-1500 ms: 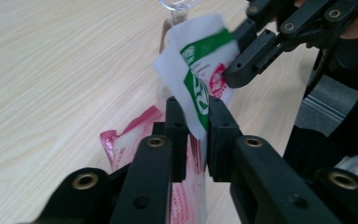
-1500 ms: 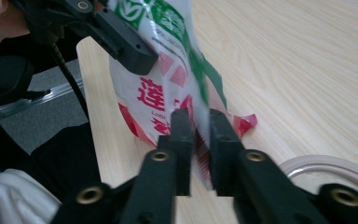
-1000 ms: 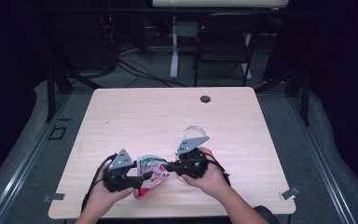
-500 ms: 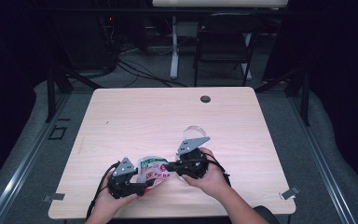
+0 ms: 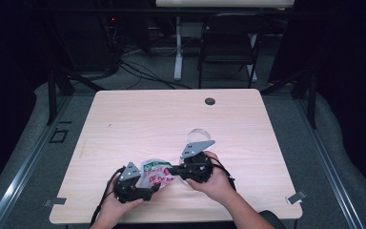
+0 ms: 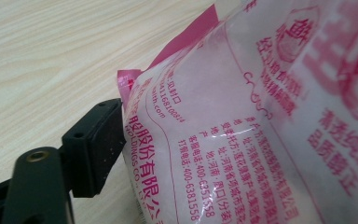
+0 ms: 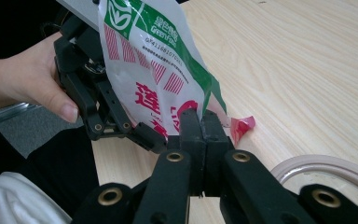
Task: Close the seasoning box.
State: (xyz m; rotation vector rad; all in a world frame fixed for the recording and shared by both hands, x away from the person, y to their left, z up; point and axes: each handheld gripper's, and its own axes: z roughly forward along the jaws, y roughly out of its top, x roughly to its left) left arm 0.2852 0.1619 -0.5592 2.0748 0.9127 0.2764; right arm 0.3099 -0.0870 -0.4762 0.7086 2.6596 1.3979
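Table [image 5: 138, 119]: pale wood; a black round cap [image 5: 210, 101] is set near its far edge.
Bag [image 5: 155, 172]: white, printed "Green" on green, red Chinese characters, "400-6351558"; held near the front edge.
Right gripper [image 7: 199, 122]: jaws clamped on the bag's edge.
Left gripper [image 5: 148, 190]: jaws spread, just opening, bag between.
Clear ring [image 7: 328, 169]: beside the right gripper.

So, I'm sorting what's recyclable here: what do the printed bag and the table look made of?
The white bag with pink and green print looks like thin glossy plastic film: it creases and shines. The pale tabletop shows a wood-grain pattern with a matte finish, probably laminate rather than solid wood, though that stays uncertain.
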